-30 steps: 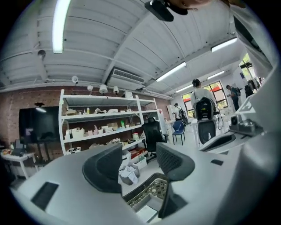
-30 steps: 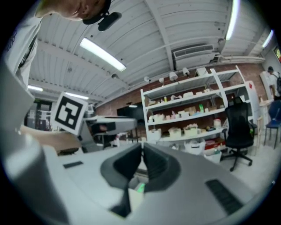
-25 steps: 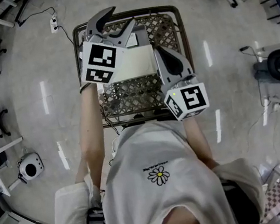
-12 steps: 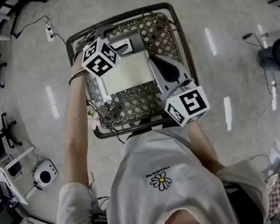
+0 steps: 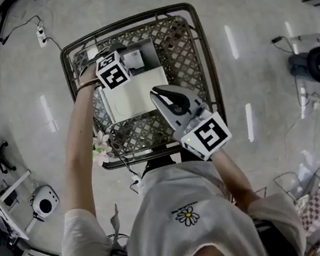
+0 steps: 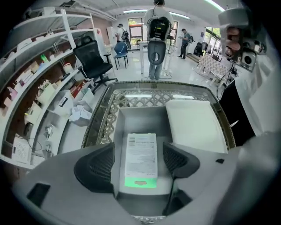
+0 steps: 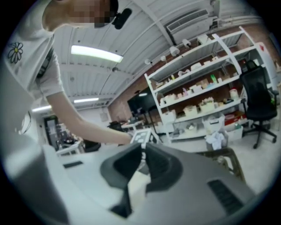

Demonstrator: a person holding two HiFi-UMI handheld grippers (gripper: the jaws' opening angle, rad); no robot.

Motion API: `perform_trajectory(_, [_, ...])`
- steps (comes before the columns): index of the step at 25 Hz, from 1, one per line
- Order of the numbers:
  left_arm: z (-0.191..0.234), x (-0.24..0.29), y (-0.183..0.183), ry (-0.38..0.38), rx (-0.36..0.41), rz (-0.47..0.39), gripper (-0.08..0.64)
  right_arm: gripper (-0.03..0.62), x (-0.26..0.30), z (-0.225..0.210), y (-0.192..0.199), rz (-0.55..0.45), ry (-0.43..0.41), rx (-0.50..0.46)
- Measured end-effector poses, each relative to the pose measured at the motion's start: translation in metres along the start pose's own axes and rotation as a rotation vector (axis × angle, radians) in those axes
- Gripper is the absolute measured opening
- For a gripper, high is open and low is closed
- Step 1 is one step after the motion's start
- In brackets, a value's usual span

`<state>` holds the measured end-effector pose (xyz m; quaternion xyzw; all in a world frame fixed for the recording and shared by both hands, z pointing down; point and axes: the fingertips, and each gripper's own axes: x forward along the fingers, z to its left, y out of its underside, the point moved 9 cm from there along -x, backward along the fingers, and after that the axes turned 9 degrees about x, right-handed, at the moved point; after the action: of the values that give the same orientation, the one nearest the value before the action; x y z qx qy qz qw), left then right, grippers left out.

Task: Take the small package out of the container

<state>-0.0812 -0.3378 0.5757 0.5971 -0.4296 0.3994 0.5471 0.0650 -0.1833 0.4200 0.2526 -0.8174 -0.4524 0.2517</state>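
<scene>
Probably light, stiff, slick: small package [image 6: 141, 160] lies flat in grey container [image 6: 117, 132] at 11 o'clock of cart [image 5: 181, 54], untouched between spread, just-opened jaws of left gripper [image 6: 138, 148]; pinch its long edges; right gripper [image 7: 144, 147] pressed together, empty

The head view looks steeply down from above the person, with the cart [image 5: 206, 56] in the upper middle of the frame and the box [image 5: 147, 48] in it small and far off. The left gripper view looks down into the same box [image 6: 131, 119] and cart [image 6: 100, 117] from close above, so these 2 views share them. The right gripper view faces nearly level across the room toward shelves [image 7: 206, 83] at upper right, sharing only the left arm [image 7: 83, 125] with the head view.
</scene>
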Motion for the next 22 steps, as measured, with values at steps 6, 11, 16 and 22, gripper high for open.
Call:
perform_trajectory(6, [0.007,0.033,0.013,0.082,-0.015,0.033,0.347,0.034,0.021,0.008,0.022,0.115,-0.067,-0.031])
perform_trajectory(11, [0.001,0.047,0.019,0.131,0.013,0.059,0.347,0.034,0.027,0.014,0.032,0.119,-0.069,0.004])
perform_trajectory(16, [-0.001,0.054,0.023,0.128,-0.028,0.068,0.344,0.034,0.028,0.017,0.032,0.133,-0.079,0.003])
perform_trajectory(22, [-0.001,0.062,0.017,0.140,-0.045,0.107,0.344,0.034,0.027,0.013,0.036,0.123,0.006,-0.011])
